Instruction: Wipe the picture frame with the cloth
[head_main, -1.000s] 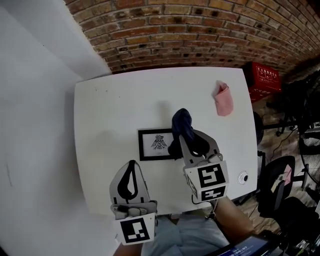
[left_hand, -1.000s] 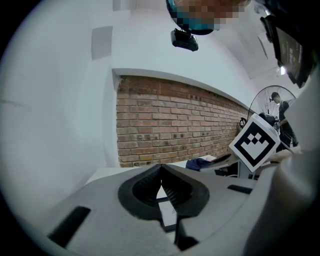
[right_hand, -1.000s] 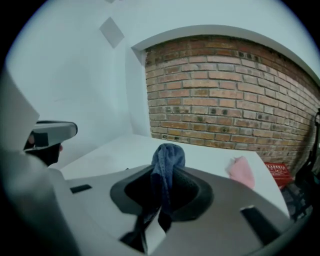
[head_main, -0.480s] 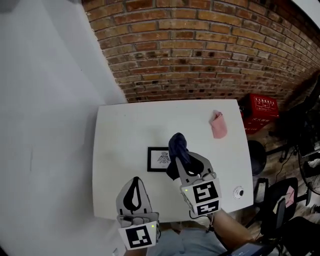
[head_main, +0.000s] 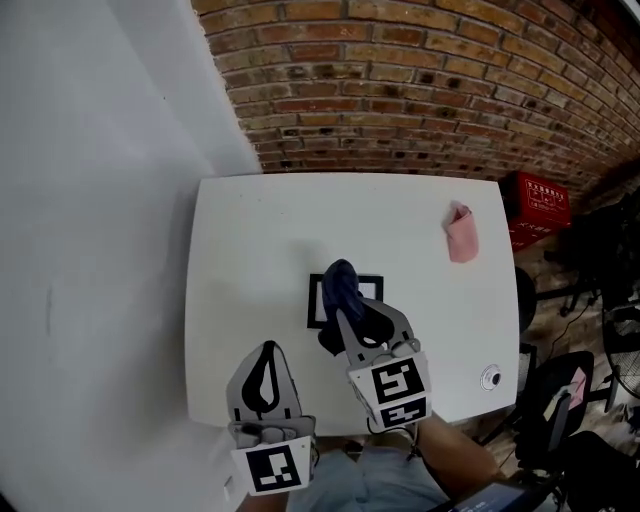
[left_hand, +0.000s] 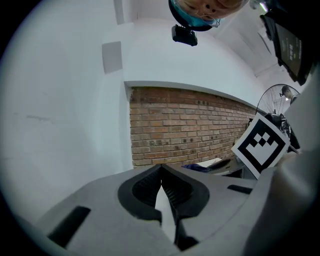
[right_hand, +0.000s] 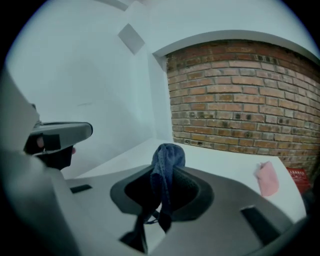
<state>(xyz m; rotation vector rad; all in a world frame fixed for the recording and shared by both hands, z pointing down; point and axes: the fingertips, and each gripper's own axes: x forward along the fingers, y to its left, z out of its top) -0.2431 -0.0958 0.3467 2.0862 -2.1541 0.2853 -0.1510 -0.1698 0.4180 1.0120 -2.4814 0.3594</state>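
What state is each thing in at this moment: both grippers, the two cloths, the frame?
Left gripper: shut, empty.
Right gripper: shut on blue cloth.
Blue cloth: bunched, held over the frame.
Picture frame: flat on the table, partly hidden by the cloth.
Pink cloth: crumpled, lying loose on the table.
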